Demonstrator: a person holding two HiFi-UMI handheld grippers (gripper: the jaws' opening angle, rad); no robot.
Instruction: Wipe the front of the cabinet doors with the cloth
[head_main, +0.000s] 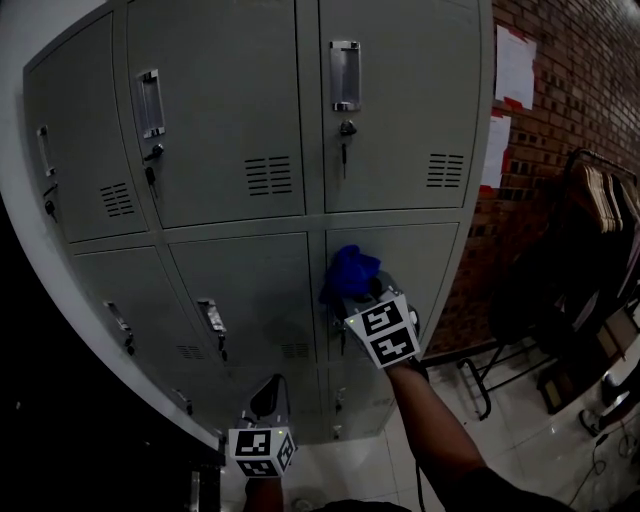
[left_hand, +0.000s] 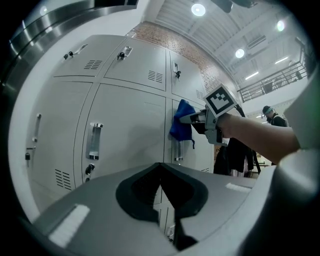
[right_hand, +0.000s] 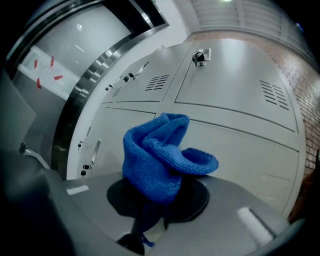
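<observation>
A grey metal cabinet (head_main: 250, 120) fills most of the head view, its front split into columns of doors stacked in rows, each door with a recessed handle, a lock and a vent slot. A brick wall (head_main: 585, 140) runs off to the right of the cabinet, and a dark clothes rack (head_main: 590, 240) with hangers stands in front of that wall, well apart from the cabinet's right edge. White papers (head_main: 515, 65) are stuck on the brick just beside the cabinet's upper right corner. The person's right forearm (head_main: 430, 410) reaches up towards the cabinet's right column. The right gripper (head_main: 348, 300) is raised to the second-row door of that column, near the door's upper left corner, and its jaws are clamped on a blue knitted cloth (head_main: 350, 270). The cloth bunches up above the jaws and lies against the door front, just above that door's handle (left_hand: 178, 150). The left gripper (head_main: 268, 396) hangs lower, in front of the foot of the cabinet's middle column and not touching any door. Its jaws are pressed together with nothing between them. A key (head_main: 345, 150) hangs from the lock of the cabinet's top right door, below that door's handle (head_main: 345, 75).
</observation>
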